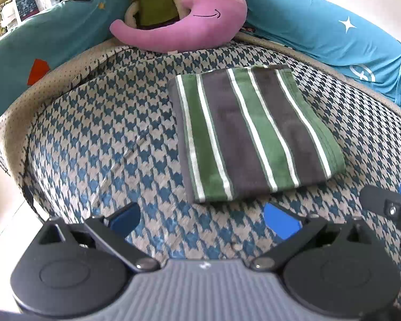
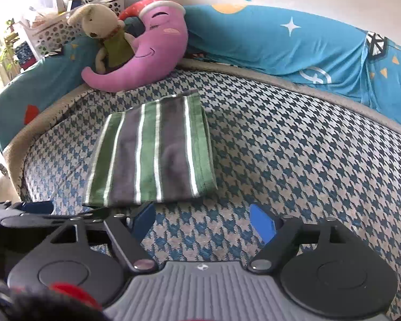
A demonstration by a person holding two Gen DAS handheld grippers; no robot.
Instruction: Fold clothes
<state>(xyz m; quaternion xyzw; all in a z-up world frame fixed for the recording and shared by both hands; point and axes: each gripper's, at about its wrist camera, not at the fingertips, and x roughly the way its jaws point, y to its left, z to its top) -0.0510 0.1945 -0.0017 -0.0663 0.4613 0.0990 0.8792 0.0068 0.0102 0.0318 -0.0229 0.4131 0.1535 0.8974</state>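
Left gripper [image 1: 203, 220]: jaws released, blue pads spread wide, nothing between them, hovering over the mattress near edge. Right gripper [image 2: 203, 220]: same, jaws released and empty. Each gripper shows at the edge of the other's view; the two sit close side by side, both clear of the cloth.

Folded striped garment [image 1: 254, 133] lies flat on the houndstooth mattress [image 1: 107, 139], just beyond both sets of jaws. Green and grey bands with thin white stripes running near-to-far. It forms a neat rectangle; stacked layer edges show along its right side. Near edge sits just beyond the pads, no contact. From the left wrist view it sits right of centre; from the right wrist view, left of centre [image 2: 149, 155].

Far side: pink moon-shaped plush [image 1: 195, 21] with a closed-eye smiling face, leaning at the mattress far edge. A beige plush bunny in a green vest [image 1: 152, 2] rests against it. Teal bedding with star prints [image 1: 334, 32] is bunched along the far and left sides behind a beige padded border [image 1: 16, 123].

Far left: white perforated basket [image 2: 53, 32], some plant leaves, details unclear.
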